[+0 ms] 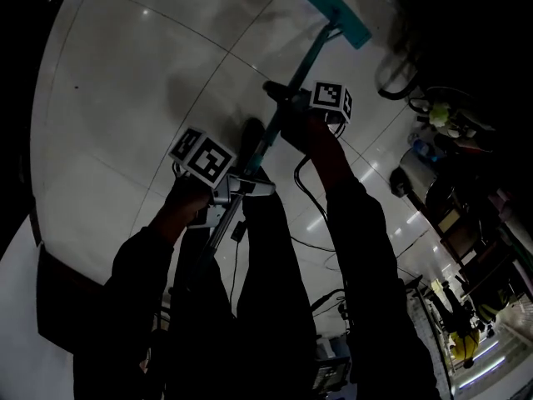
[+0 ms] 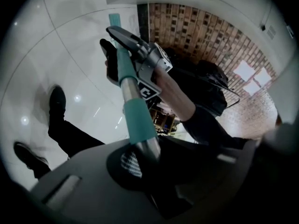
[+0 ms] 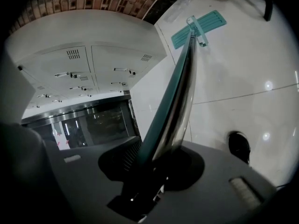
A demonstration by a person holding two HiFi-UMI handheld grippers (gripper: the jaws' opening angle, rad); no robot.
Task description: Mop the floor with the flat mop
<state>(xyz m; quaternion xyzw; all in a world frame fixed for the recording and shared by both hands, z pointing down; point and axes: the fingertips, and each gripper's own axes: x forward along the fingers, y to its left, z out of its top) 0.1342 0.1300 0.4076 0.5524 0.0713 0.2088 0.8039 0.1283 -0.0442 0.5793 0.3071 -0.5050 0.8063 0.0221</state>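
Dark and close, my left sleeve [image 1: 141, 290] and right sleeve [image 1: 375, 273] fill the bottom of the head view, and each reaches to one of my two tools. Both are on the one flat mop.

My left tool [image 1: 248, 183] is clamped round the handle [image 1: 304, 67] at the end nearest me. In the left gripper view its jaws are pressed onto the bare metal of the handle [image 2: 135, 111], just below a teal grip sleeve. My right tool [image 1: 283, 97] sits further along the same handle, towards the head, and is pinched onto it too. The right gripper view shows the shaft [image 3: 180, 92] running straight out from between its jaws. From the left gripper view I can see that right tool [image 2: 135, 55] higher up the handle, with my hand [image 2: 168, 87] behind it.

I count two marker cubes, one on the left tool [image 1: 202, 155] and one on the right [image 1: 331, 98].

The single teal mop head [image 1: 336, 11] lies flat on the glossy white tiled floor [image 1: 125, 73], well ahead of me, and the handle slants up from it to my tools.

Two black shoes [image 2: 57, 101] [image 2: 28, 155] stand on the tiles. Grey lockers [image 3: 93, 64] and a brick wall [image 2: 201, 36] lie beyond.
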